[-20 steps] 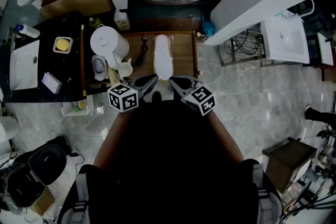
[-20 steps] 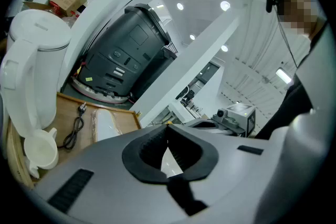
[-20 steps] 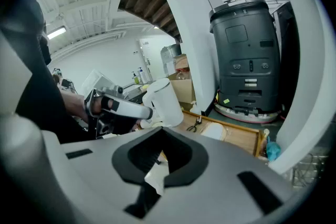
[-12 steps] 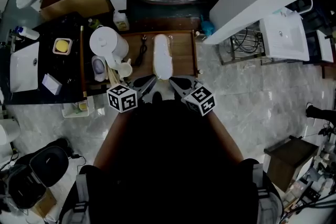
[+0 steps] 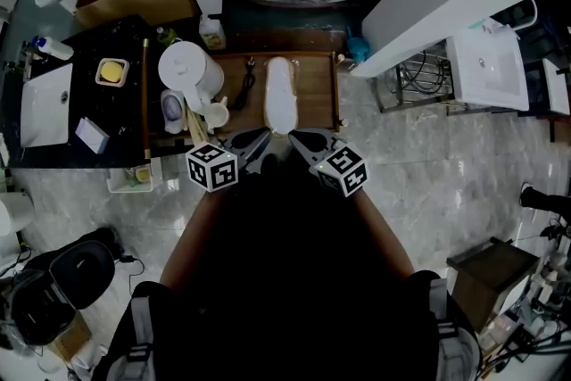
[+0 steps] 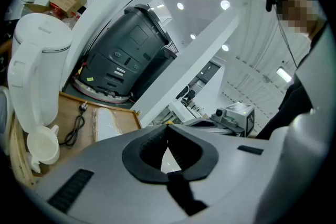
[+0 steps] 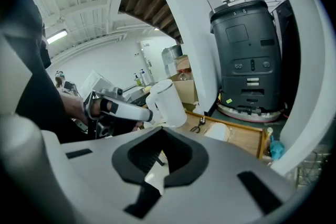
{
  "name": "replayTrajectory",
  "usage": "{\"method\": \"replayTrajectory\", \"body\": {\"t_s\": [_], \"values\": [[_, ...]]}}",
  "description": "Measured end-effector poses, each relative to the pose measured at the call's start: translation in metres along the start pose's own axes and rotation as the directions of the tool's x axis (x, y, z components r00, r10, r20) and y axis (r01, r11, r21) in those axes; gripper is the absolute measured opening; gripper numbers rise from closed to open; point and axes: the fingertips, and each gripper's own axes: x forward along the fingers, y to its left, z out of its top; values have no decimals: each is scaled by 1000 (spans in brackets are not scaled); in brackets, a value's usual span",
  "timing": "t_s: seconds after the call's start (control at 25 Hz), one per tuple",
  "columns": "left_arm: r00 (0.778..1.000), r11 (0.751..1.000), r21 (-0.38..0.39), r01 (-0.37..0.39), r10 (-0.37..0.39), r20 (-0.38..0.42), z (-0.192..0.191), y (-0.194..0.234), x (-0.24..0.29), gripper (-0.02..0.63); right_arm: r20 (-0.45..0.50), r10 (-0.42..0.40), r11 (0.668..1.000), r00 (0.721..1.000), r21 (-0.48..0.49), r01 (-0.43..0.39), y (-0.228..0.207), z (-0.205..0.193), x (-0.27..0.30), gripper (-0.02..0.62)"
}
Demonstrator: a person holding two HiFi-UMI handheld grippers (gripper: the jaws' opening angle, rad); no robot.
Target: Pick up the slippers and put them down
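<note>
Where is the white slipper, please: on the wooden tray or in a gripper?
On the wooden tray: the head view shows the slipper lying flat on it.

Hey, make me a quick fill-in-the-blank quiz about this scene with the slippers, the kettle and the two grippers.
1. In the head view, the white kettle stands to the ____ of the white slippers on the wooden tray.
2. The left gripper and the right gripper both have their jaws ____.
3. Between the kettle and the slippers lies a black ____.

Missing words: left; shut; cable.
</note>
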Motion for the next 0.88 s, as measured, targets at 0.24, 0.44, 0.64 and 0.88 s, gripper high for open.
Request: {"method": "replayTrajectory", "body": {"t_s": [0.24, 0.44, 0.64, 0.88], "values": [[999, 999, -21, -39, 39, 26, 6, -4, 4, 12, -31, 36, 999, 999, -22, -37, -2, 1, 0, 8], [996, 996, -38, -82, 82, 23, 6, -3, 6, 12, -34, 65, 998, 997, -5, -65, -8, 3, 0, 8], [994, 992, -57, -111, 112, 17, 3, -3, 10, 12, -44, 105, 994, 994, 14, -104, -12, -4, -5, 8], [984, 983, -95, -160, 166, 58, 10, 12, 10, 12, -49, 107, 994, 993, 27, -106, -22, -8, -6, 8]]}}
